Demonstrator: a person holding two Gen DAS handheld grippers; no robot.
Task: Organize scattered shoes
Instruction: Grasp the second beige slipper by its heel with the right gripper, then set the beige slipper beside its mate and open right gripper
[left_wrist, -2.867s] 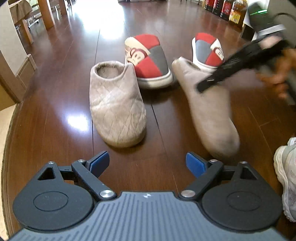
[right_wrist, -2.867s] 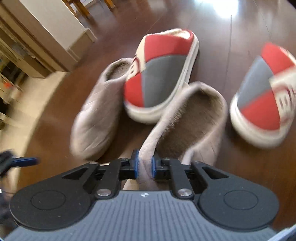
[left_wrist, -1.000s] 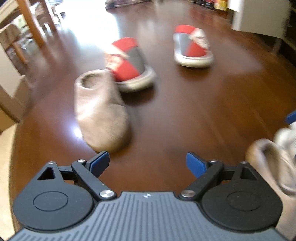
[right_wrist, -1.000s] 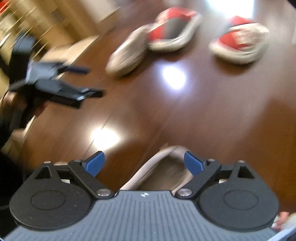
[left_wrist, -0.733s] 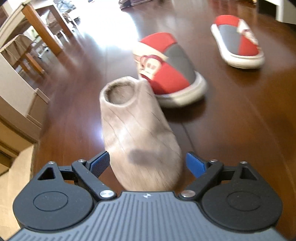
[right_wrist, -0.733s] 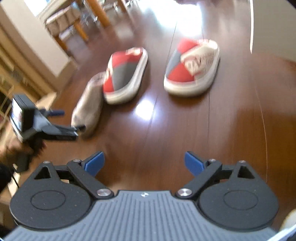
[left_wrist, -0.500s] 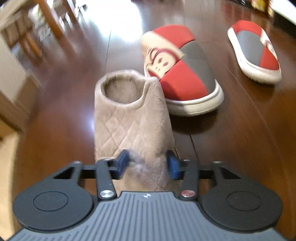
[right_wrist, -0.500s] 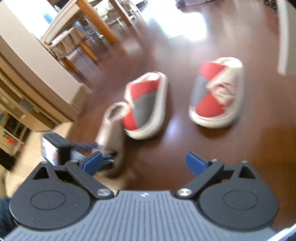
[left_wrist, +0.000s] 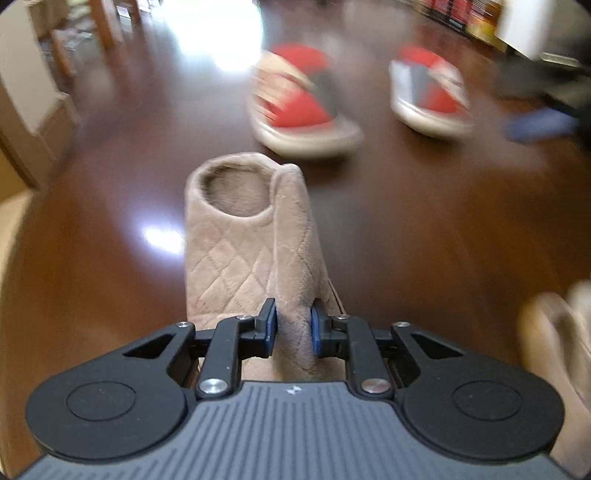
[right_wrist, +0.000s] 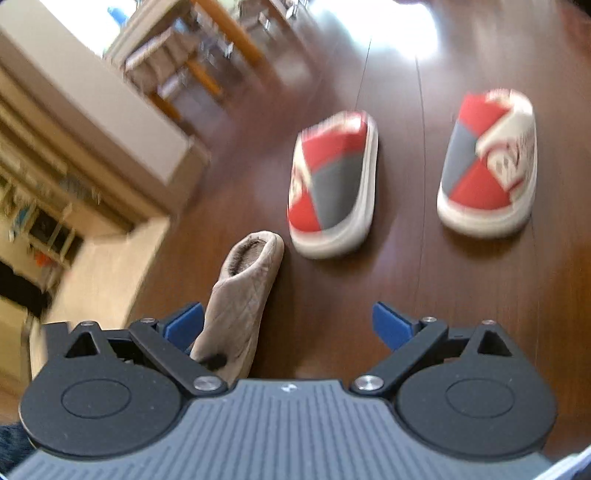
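Note:
My left gripper is shut on the toe of a quilted beige slipper, whose opening faces away from me. The same beige slipper shows in the right wrist view, low and left, by the left fingertip. Two red, grey and white slippers lie side by side beyond it on the dark wood floor; in the right wrist view these red slippers lie ahead. My right gripper is open with bare floor between its blue pads. A second beige slipper lies blurred at the lower right.
A pale cabinet and wooden chair and table legs stand to the left and far left. Bottles or boxes line the far right wall. A pale floor strip borders the dark wood on the left.
My left gripper reached the beige slipper, closed on its toe and pulled it back from the red slippers. My right gripper let go of the other beige slipper and swung toward the red pair.

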